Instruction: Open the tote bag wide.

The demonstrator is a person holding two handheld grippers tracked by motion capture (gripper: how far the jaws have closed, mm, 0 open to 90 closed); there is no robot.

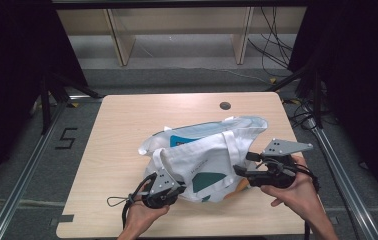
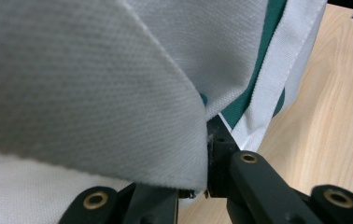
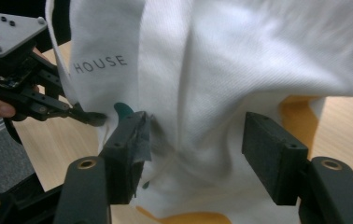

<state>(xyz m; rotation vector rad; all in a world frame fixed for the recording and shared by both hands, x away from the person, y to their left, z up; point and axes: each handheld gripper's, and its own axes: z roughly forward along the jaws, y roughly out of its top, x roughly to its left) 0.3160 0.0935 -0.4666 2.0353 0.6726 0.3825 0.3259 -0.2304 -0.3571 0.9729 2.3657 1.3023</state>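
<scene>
A white canvas tote bag point(image 1: 212, 155) with teal and orange print lies crumpled on the light wooden counter point(image 1: 127, 125). The left tongs point(image 1: 173, 189) pinch its fabric edge; the right tongs point(image 3: 193, 149) stand released, with cloth bulging between them.

We see a white tote bag point(image 1: 204, 160) crumpled mid-table point(image 1: 127, 130), teal print showing at its 12 and 6 o'clock, an orange patch at its lower right edge. Left gripper point(image 1: 179, 189) sits at the bag's 7 o'clock, tips in the fabric at the bag's lower left corner; left hand point(image 1: 144, 212) under it. Right gripper point(image 1: 241, 172) at the bag's 4 o'clock, tips at the bag's right edge; right hand point(image 1: 294, 192) behind it, grey plate on top. Dark round grommet point(image 1: 225, 106) at the table's 1 o'clock. Wooden shelf legs point(image 1: 122, 45) beyond the table.
</scene>
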